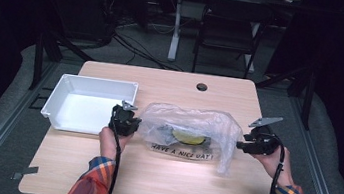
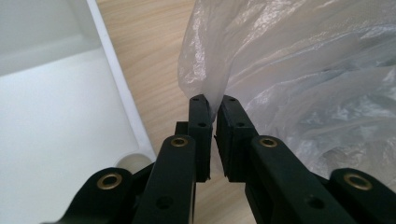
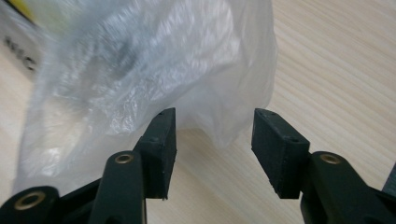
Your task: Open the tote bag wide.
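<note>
A clear plastic bag (image 1: 191, 125) printed "HAVE A NICE DAY" lies at the table's middle with a yellow and dark object (image 1: 188, 137) inside. My left gripper (image 1: 136, 121) is at the bag's left edge. In the left gripper view its jaws (image 2: 214, 106) stand almost together, pinching a fold of the bag (image 2: 303, 70). My right gripper (image 1: 239, 145) hovers at the bag's right end. In the right gripper view its jaws (image 3: 215, 128) stand wide apart, and the bag's hanging corner (image 3: 154, 60) lies just beyond them, touching neither pad.
An empty white bin (image 1: 57, 107) stands left of the bag, its rim (image 2: 116, 79) close beside my left gripper. The wooden table (image 1: 159, 176) has a round cable hole (image 1: 202, 87) at the back. A dark chair (image 1: 229, 29) stands beyond the table.
</note>
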The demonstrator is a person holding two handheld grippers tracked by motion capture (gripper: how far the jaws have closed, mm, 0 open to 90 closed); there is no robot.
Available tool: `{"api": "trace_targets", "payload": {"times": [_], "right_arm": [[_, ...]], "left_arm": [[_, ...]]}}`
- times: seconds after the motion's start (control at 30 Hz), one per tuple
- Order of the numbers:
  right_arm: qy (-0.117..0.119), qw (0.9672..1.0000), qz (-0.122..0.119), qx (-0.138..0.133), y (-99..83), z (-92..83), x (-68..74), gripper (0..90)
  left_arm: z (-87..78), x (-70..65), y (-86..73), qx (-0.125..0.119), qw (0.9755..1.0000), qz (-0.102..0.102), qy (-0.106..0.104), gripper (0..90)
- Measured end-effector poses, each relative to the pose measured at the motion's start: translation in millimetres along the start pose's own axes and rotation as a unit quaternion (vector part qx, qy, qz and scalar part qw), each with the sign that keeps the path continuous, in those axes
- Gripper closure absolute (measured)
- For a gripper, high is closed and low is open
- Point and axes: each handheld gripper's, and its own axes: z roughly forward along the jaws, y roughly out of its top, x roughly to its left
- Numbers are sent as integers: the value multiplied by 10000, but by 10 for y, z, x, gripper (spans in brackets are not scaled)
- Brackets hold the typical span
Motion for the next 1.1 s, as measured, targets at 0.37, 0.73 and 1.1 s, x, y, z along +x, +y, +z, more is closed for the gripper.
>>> {"api": "trace_targets", "payload": {"times": [0.37,0.73,1.1], "right_arm": [[214,9977,-484,-418,201,-336,302,394],[96,9968,-745,-258,279,171,499,569],[71,9968,-768,-201,312,314,564,895]], "left_arm": [[1,-15,9,30,10000,19,-1,821],[-96,-54,17,123,9995,-24,-306,593],[-489,-141,22,6,9990,31,-451,326]]}}
